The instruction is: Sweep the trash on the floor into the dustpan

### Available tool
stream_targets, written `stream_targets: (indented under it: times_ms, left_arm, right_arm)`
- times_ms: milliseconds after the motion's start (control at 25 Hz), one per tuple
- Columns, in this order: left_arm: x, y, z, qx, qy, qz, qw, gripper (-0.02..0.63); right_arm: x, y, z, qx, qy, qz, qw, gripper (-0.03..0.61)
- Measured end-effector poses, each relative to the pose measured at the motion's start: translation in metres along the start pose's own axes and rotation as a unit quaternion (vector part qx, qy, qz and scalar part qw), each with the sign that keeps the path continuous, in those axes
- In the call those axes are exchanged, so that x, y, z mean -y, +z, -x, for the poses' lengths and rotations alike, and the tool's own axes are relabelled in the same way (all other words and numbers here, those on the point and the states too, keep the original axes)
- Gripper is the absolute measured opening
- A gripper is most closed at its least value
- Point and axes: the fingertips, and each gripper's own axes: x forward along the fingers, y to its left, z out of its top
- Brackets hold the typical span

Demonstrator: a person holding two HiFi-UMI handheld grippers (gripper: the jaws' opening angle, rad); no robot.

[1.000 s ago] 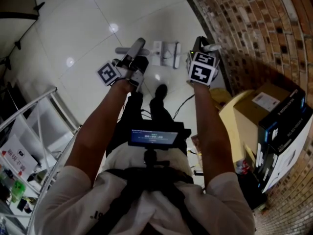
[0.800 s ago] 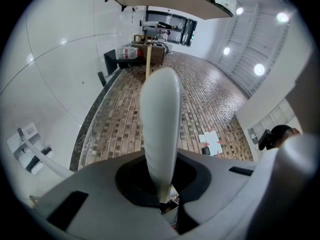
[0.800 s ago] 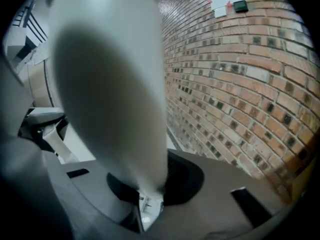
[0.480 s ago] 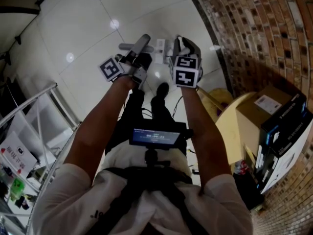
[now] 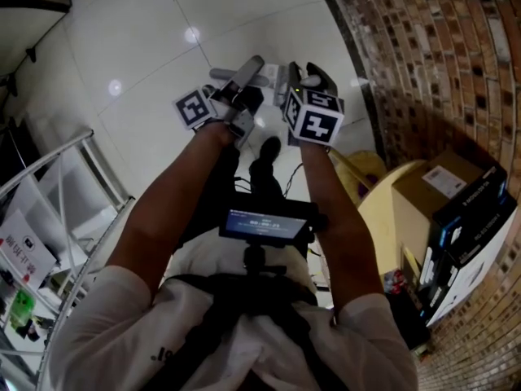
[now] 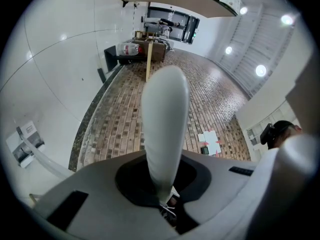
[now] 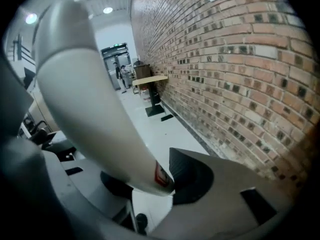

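Handle [image 5: 244,73], probably the broom's, was held clamped in the left gripper [image 5: 234,100] jaws over the floor [image 5: 138,47]. Right gripper [image 5: 309,80] jaws were opening with the handle end between them, not yet pinched. Second grip should be seated squarely before sweeping. Red label [image 7: 161,175] was seen on the handle; print was unreadable.

Left claw [image 6: 163,190] clamped around pale handle [image 6: 165,119], brick wall [image 6: 117,119] behind, white floor [image 6: 45,84] alongside

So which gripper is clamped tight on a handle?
The left gripper: fingers shut on the grey handle. The right gripper is opening its fingers, gap beside the labelled handle.
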Motion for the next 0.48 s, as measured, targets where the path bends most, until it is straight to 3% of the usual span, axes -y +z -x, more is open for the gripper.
stream_targets:
  times_ms: [200, 480]
  left_arm:
    - [0.000, 0.002, 0.002, 0.000, 0.000, 0.002, 1.0000, 0.014]
    - [-0.001, 0.006, 0.005, 0.003, 0.000, 0.004, 1.0000, 0.014]
  right_arm:
    - [-0.031, -0.006, 0.003, -0.006, 0.117, 0.005, 0.993, 0.198]
    - [-0.051, -0.019, 0.013, -0.019, 0.195, 0.019, 0.980, 0.232]
